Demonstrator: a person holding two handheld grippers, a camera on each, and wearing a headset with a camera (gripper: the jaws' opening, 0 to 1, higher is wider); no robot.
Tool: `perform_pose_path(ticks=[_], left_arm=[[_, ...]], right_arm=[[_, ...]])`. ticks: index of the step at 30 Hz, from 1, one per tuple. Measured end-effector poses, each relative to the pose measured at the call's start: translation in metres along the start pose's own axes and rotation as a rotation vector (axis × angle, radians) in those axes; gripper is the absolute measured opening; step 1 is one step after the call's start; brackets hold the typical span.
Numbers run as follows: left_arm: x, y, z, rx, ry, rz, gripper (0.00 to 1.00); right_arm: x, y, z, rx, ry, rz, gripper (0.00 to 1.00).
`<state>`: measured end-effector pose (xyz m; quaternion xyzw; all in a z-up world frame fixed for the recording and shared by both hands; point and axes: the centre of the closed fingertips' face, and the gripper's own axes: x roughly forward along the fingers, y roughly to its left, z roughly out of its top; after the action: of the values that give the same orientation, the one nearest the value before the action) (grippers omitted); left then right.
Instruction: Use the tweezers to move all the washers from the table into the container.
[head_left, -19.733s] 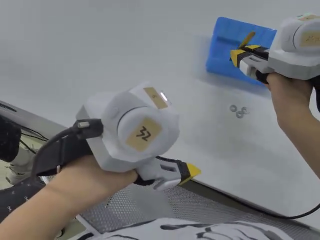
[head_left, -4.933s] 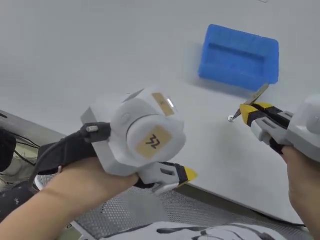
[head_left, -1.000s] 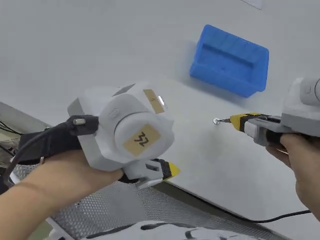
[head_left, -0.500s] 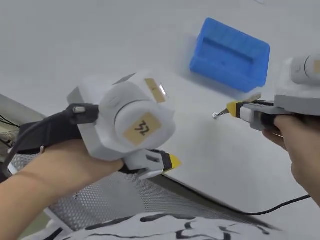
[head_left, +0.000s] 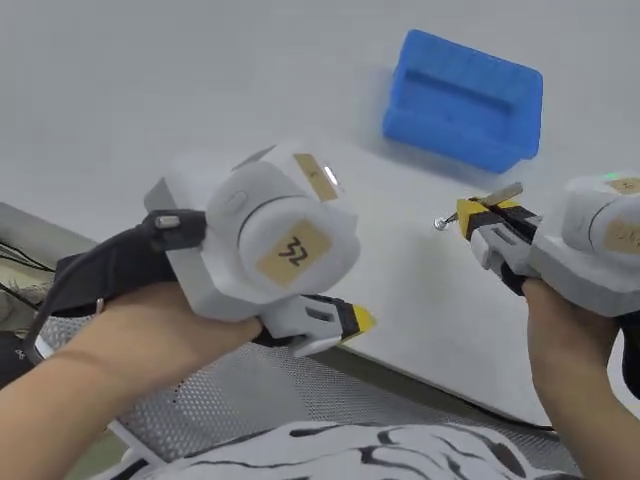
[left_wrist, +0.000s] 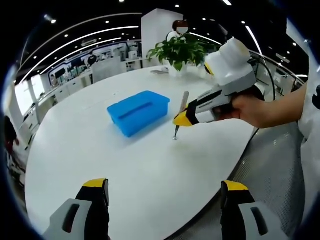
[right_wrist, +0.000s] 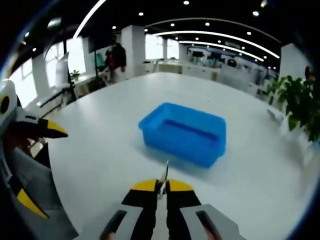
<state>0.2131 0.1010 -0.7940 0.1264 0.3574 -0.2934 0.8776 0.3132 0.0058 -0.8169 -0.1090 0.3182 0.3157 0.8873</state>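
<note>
Right gripper (head_left: 475, 215) clenched on thin metal tweezers (head_left: 500, 193), centre right.
Tips seemingly pinch a small metal washer (head_left: 440, 224) below the blue plastic container (head_left: 465, 100); left gripper (left_wrist: 165, 184) released.

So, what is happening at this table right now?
A person works with a gripper in each hand. The right gripper is shut on the tweezers, whose tips are at a small washer, on or just above the white table; I cannot tell whether it is lifted. The blue container stands a little beyond it. The left gripper is open and holds nothing, near the table edge.
</note>
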Motion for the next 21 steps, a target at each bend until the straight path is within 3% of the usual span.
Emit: perform_pose_path(ticks=[6, 13, 16, 21], left_arm=[[0.001, -0.0028, 0.0032, 0.012, -0.001, -0.005, 0.95], [0.0004, -0.0005, 0.0035, 0.012, 0.004, -0.002, 0.95], [0.0006, 0.0007, 0.0032, 0.012, 0.005, -0.001, 0.95], [0.0021, 0.0011, 0.0033, 0.016, 0.007, -0.005, 0.95]], right_arm=[[0.0005, 0.0016, 0.0029, -0.014, 0.006, 0.0, 0.02], [0.002, -0.0025, 0.0054, 0.041, 0.007, 0.005, 0.03], [0.0013, -0.0019, 0.007, 0.114, 0.003, 0.02, 0.04], [0.0032, -0.0028, 0.0044, 0.096, 0.011, 0.017, 0.04]])
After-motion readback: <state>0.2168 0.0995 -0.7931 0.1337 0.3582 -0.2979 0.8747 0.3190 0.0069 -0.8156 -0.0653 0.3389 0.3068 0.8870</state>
